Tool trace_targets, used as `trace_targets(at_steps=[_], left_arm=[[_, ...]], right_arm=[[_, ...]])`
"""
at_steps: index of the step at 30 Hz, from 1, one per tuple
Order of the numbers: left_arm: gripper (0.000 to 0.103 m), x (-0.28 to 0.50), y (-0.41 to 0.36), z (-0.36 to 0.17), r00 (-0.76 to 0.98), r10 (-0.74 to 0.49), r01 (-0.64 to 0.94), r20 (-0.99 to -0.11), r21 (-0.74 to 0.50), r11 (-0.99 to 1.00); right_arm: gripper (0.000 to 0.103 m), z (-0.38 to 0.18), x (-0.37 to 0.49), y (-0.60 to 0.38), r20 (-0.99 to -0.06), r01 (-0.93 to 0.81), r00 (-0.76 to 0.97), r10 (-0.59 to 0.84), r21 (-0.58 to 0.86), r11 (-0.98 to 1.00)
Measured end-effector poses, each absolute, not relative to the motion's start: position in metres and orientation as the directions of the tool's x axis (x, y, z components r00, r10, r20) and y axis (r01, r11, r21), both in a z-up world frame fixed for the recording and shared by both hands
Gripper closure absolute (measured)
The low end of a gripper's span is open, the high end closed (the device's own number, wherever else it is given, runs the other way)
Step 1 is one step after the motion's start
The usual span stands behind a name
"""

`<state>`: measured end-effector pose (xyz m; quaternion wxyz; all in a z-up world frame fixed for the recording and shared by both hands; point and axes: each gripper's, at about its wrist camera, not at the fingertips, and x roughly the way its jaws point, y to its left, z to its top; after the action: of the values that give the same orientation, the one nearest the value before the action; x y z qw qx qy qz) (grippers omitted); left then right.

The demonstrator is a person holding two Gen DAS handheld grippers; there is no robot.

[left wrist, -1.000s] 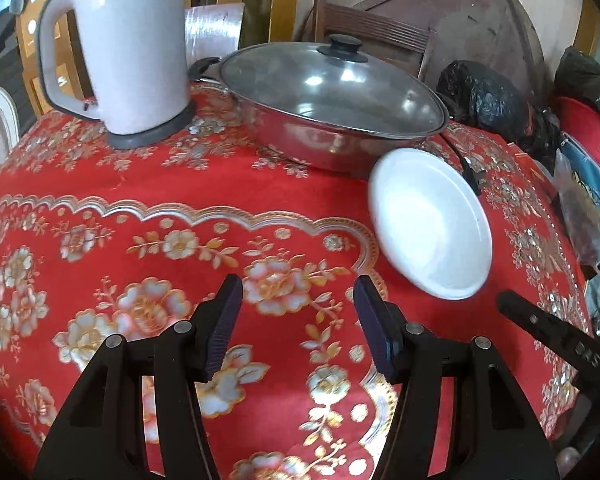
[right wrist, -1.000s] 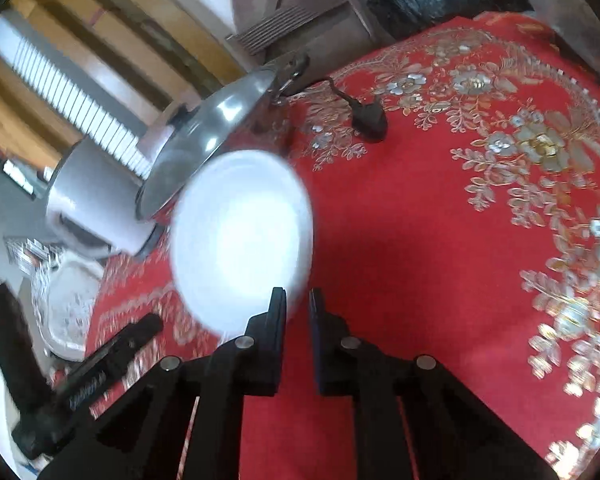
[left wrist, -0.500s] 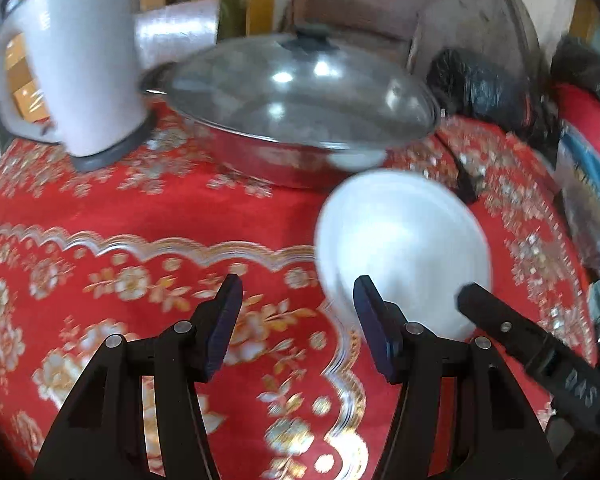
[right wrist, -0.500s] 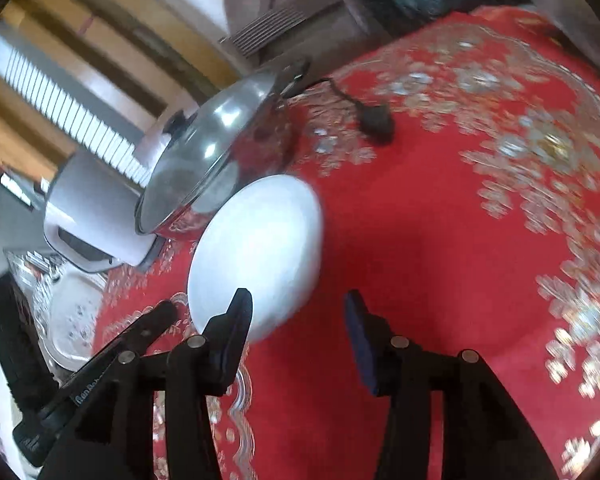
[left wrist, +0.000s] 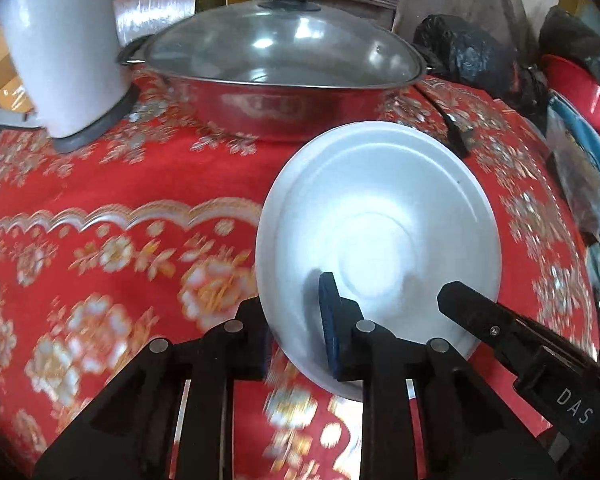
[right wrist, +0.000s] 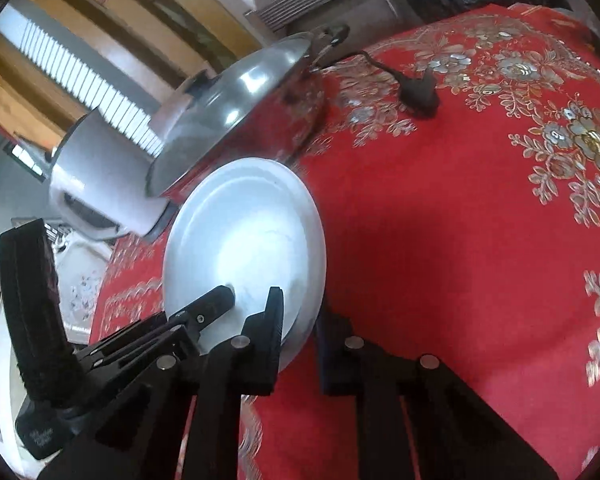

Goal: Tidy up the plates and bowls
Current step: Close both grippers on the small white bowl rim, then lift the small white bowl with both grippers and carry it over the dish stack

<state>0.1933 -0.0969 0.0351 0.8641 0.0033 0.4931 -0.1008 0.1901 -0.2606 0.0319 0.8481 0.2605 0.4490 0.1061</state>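
Observation:
A white plate [left wrist: 380,208] sits tilted on the red flowered tablecloth [left wrist: 100,200], in front of a lidded steel pan. My left gripper [left wrist: 296,308] grips its near left rim, jaws closing, blue pad on top and the other finger underneath. My right gripper [right wrist: 300,312] clamps the plate [right wrist: 244,236] at its near right rim, jaws closing with one finger on top and one below. Each gripper's fingers [left wrist: 460,304] [right wrist: 216,300] show at the edge of the other's view.
A steel pan with a glass lid [left wrist: 284,60] stands just behind the plate, with a white kettle [left wrist: 60,48] to its left. A black plug and cord [right wrist: 420,92] lie on the cloth. Black bags [left wrist: 468,52] and a red basin [left wrist: 580,84] crowd the far right.
Both grippers moved in on the plate. The left went from open to shut on its rim. The right opened, then shut on the opposite rim. The plate now sits tilted.

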Motion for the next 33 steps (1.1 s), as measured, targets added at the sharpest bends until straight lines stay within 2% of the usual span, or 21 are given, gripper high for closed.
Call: trace_targets(at_steps=[10, 22, 33], left_arm=[[0.082, 0.1, -0.04, 0.048, 0.497, -0.152, 0.174, -0.854, -0.073, 0.982], [0.082, 0.0, 0.036, 0.029, 0.488, -0.116, 0.102, -0.865, -0.076, 0.992], [0.081, -0.037, 0.068, 0.02, 0.485, -0.112, 0.071, -0.867, -0.089, 0.994]], right_arm=[[0.087, 0.045, 0.117, -0.206, -0.732, -0.063, 0.495, 0.468, 0.507, 0.859], [0.084, 0.033, 0.051, -0.131, -0.777, -0.224, 0.361, 0.516, 0.464, 0.857], [0.082, 0.026, 0.026, -0.083, -0.828, -0.305, 0.292, 0.479, 0.394, 0.867]])
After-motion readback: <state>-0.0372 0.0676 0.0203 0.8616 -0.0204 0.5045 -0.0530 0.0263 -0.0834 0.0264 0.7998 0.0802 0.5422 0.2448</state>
